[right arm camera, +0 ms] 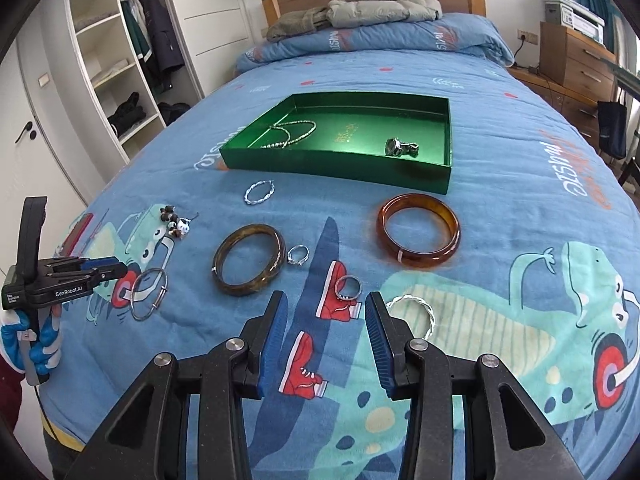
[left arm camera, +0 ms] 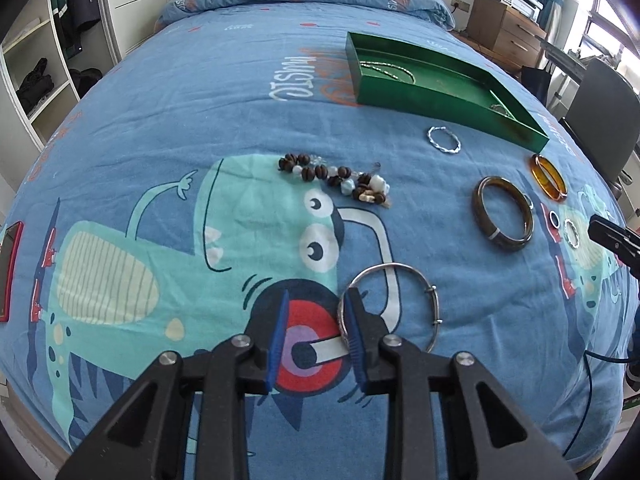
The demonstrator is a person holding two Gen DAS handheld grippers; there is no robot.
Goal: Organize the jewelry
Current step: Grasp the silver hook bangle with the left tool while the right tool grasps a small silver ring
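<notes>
Left gripper (left arm camera: 316, 322): jaws apart, straddling the thin silver wire bangle's (left arm camera: 416, 280) near-left rim; risk: slips out on closing. Right gripper (right arm camera: 326, 322): apart, empty.

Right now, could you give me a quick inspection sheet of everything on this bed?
Surface: blue cartoon-print quilt.
Job's things: shallow green cardboard tray holding a silver chain and a metal watch; amber bangle, dark brown bangle, thin silver wire bangle, beaded bracelet, twisted silver hoops and small rings loose on the quilt.
Clutter: grey padded jacket.
Grippers: left hand-held gripper open, one finger inside the wire bangle; right hand-held gripper open, empty.
Cables: dark cable.
Surroundings: white open wardrobe, wooden drawers.
</notes>
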